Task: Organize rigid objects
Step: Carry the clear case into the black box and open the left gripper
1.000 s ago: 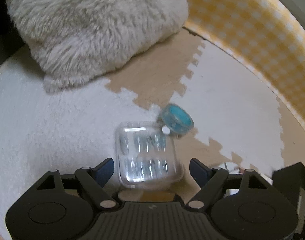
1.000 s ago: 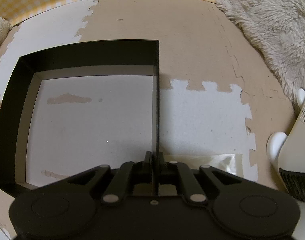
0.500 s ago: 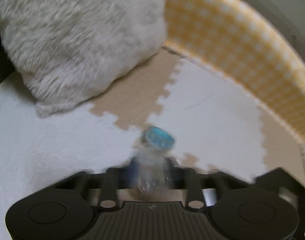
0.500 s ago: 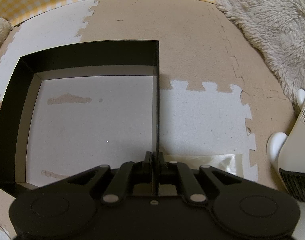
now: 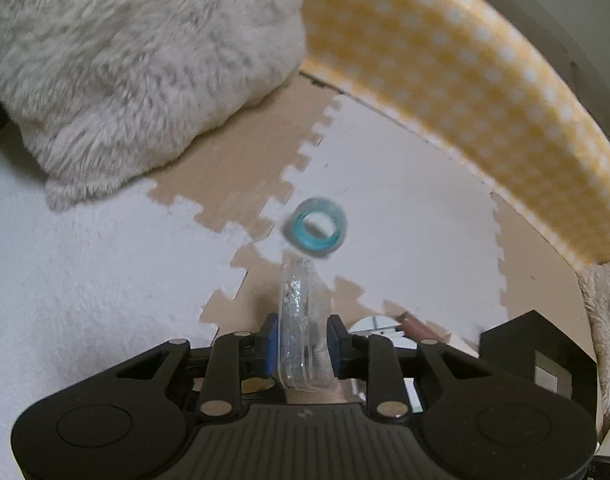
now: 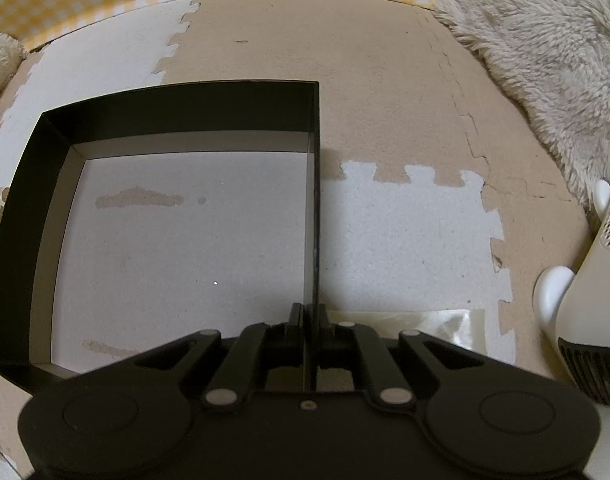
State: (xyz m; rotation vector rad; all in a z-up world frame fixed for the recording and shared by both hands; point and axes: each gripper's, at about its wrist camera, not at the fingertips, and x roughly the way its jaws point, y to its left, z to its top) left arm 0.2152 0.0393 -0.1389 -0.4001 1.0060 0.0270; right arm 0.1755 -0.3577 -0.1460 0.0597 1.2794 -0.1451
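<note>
In the left wrist view a clear plastic case (image 5: 303,320) stands on edge between the blue pads (image 5: 269,344) of my left gripper (image 5: 303,340). The pads press its two flat sides while the jaws open slightly. A blurred blue ring (image 5: 317,232) shows at the case's far end; I cannot tell if they touch. In the right wrist view my right gripper (image 6: 309,316) is shut on the right wall of an open black box (image 6: 185,96), whose grey floor holds nothing. A corner of the black box (image 5: 537,344) shows at the right of the left wrist view.
White and tan puzzle mats (image 5: 85,280) cover the floor. A fluffy cushion (image 5: 137,60) lies far left and a yellow checked border (image 5: 465,100) curves along the right. A white device (image 6: 585,300) and fluffy fabric (image 6: 545,60) sit right of the box. Small white items (image 5: 377,324) lie below the left gripper.
My left gripper went from open around the flat-lying case to shut on it. The case now stands on edge, lifted. The blue ring has turned its hole toward me. The right gripper is unchanged.
</note>
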